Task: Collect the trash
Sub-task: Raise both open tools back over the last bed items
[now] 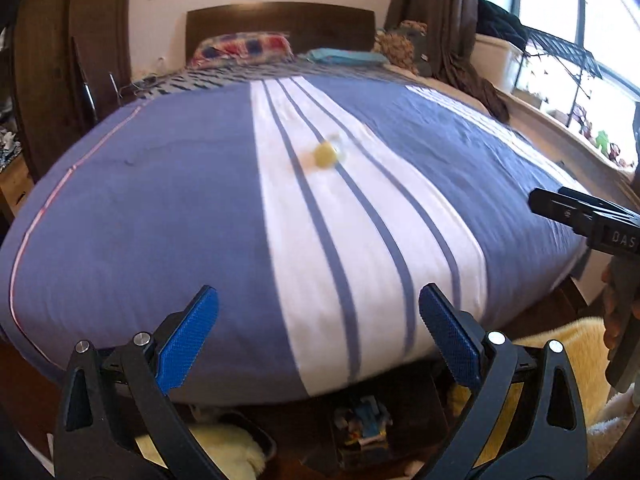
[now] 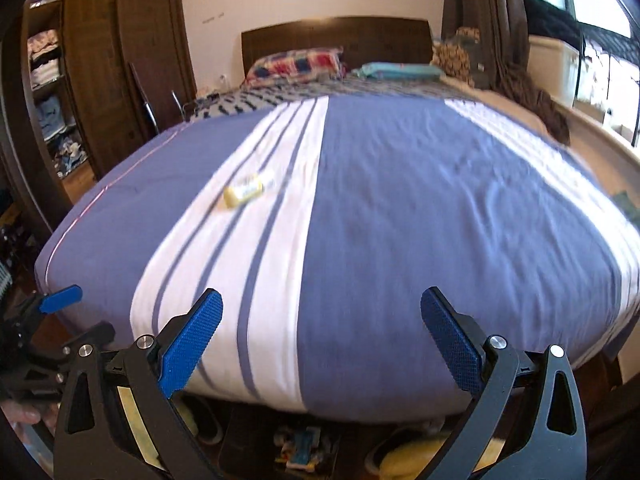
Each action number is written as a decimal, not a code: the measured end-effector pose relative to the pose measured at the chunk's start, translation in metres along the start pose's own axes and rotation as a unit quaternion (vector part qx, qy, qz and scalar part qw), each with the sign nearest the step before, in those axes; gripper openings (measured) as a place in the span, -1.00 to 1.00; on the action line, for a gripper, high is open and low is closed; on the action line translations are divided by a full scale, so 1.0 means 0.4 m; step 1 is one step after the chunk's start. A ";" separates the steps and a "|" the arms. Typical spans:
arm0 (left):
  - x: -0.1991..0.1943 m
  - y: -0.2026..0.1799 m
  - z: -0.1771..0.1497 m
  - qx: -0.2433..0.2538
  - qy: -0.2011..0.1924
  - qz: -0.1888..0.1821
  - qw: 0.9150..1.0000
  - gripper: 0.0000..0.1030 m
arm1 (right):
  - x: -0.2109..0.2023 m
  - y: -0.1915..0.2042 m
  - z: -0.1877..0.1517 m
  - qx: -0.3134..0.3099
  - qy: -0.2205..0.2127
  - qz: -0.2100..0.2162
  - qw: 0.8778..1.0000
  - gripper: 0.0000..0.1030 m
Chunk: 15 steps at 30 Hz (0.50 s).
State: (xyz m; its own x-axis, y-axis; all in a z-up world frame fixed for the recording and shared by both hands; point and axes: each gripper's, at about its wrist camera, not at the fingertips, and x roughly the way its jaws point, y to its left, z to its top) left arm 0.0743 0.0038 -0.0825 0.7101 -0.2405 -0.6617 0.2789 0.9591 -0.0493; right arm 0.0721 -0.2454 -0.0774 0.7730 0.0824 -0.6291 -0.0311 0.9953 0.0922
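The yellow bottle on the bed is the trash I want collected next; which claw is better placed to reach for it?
Left, probably. The yellow bottle lies nearly straight ahead of the open left claw; from the open right claw it sits off to the left.

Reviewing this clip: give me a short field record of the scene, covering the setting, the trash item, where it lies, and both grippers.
setting: bedroom, bed with blue and white striped cover
trash: small yellow bottle
position: lying on its side on the white stripe, mid-bed
left gripper: open, empty
right gripper: open, empty
contact with trash: none
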 end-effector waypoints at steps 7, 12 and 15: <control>0.043 0.031 0.099 0.007 -0.011 0.016 1.000 0.85 | 0.055 0.017 0.087 -0.018 -0.011 -0.005 1.000 0.93; 0.134 0.031 0.134 0.014 0.012 0.009 1.000 0.85 | 0.140 0.020 0.119 -0.025 0.008 -0.009 1.000 0.93; 0.204 0.029 0.159 0.018 0.026 0.009 0.999 0.84 | 0.194 0.013 0.135 -0.017 0.020 -0.010 1.000 0.93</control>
State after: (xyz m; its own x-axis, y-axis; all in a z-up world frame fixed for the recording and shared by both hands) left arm 0.1765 -0.0142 -0.0894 0.6804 -0.2141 -0.7009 0.2908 0.9567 -0.0099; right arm 0.1659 -0.2368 -0.0841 0.7473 0.0636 -0.6614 -0.0380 0.9979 0.0531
